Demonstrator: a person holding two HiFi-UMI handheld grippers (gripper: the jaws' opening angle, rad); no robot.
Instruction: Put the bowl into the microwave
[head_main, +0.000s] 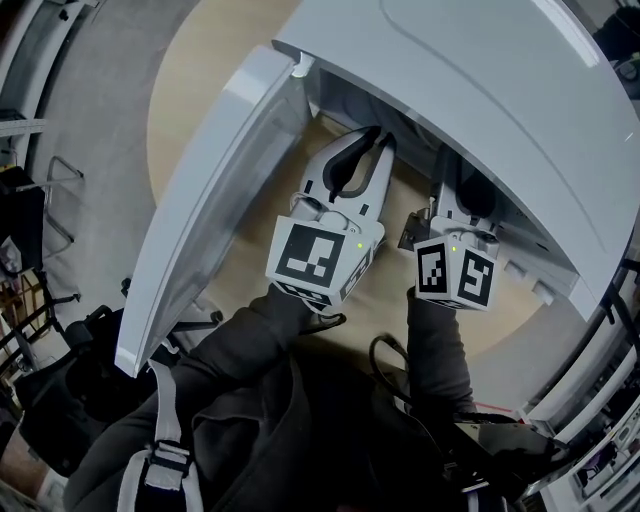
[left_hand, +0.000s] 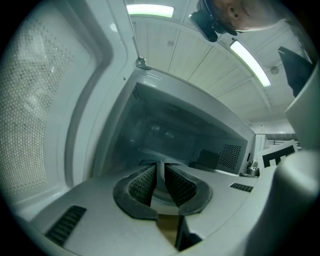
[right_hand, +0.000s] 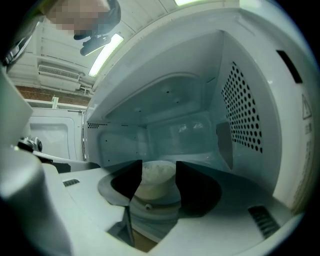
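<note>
at the lower middle of the right gripper view, the right gripper (right_hand: 159, 166) stands with jaws spread wide and pressing on nothing. the white bowl (right_hand: 156, 181) shows in the gap just beyond them, sitting inside the microwave (right_hand: 165, 127) cavity, so we judge it placed. the left gripper (left_hand: 162, 169), clenched empty, hovers at the cavity mouth, out of the way, while the door (head_main: 215, 200) hangs wide at the head view's left to keep the opening free.
</note>
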